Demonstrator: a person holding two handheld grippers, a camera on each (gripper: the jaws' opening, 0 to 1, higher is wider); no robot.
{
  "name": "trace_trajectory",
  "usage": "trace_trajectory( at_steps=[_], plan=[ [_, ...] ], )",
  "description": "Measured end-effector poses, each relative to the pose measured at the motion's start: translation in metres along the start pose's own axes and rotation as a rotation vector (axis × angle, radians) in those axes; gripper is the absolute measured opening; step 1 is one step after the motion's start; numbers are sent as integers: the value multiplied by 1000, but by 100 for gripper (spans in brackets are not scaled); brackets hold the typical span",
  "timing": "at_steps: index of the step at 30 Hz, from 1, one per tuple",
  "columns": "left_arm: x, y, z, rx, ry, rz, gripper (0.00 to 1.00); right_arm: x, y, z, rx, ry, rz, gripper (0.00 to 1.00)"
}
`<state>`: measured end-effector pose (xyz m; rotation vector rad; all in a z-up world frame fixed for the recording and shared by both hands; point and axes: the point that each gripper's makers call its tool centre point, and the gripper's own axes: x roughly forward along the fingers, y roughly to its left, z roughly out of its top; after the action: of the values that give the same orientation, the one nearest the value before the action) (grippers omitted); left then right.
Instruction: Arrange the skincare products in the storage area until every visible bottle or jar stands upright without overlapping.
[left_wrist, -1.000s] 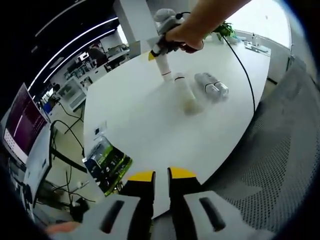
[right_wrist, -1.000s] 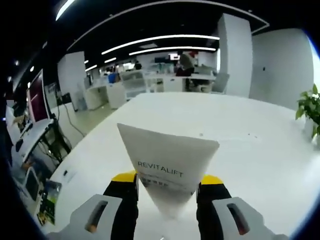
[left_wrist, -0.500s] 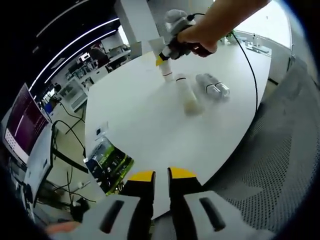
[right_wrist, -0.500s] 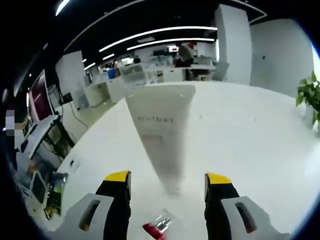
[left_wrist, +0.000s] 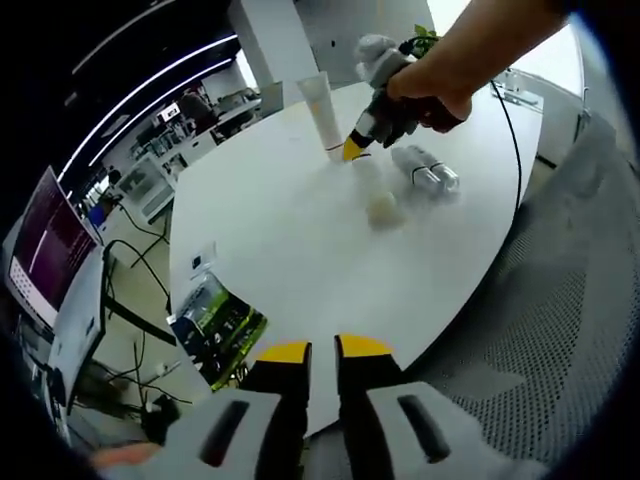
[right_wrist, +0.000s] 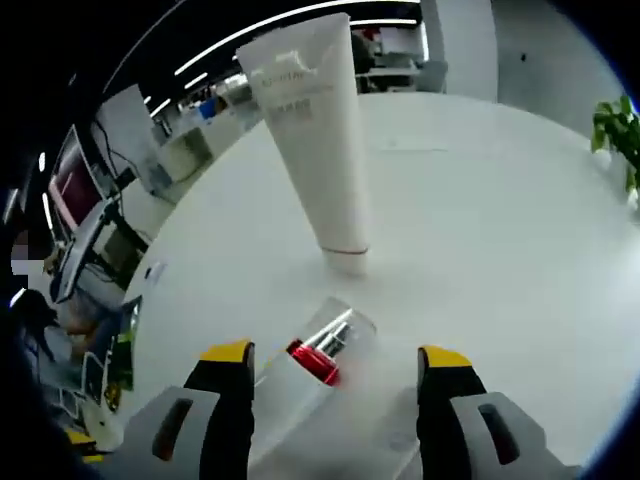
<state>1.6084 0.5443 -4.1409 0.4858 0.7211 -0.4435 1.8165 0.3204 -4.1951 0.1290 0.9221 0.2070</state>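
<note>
A white tube (right_wrist: 318, 140) stands upright, cap down, on the round white table (right_wrist: 500, 200), just beyond the right gripper (right_wrist: 335, 360). Its fingers (right_wrist: 228, 352) are spread wide and hold nothing; a clear bottle with a red pump (right_wrist: 318, 360) lies between them. The left gripper (left_wrist: 322, 350) hangs at the table edge, fingers nearly together, empty. Another clear bottle (left_wrist: 425, 170) lies beside the right gripper.

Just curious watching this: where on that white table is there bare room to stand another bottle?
The white table is bare between the standing tube and its near edge. In the right gripper view it is bare right of the tube too. It is crowded beside the tube, where a pump bottle and a clear bottle lie.
</note>
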Motion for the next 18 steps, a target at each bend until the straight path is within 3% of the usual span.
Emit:
trace_trajectory(
  at_steps=[18],
  plan=[
    [0,0,-1,0,7,0,4,4,13,-10,-27,52,26,69]
  ],
)
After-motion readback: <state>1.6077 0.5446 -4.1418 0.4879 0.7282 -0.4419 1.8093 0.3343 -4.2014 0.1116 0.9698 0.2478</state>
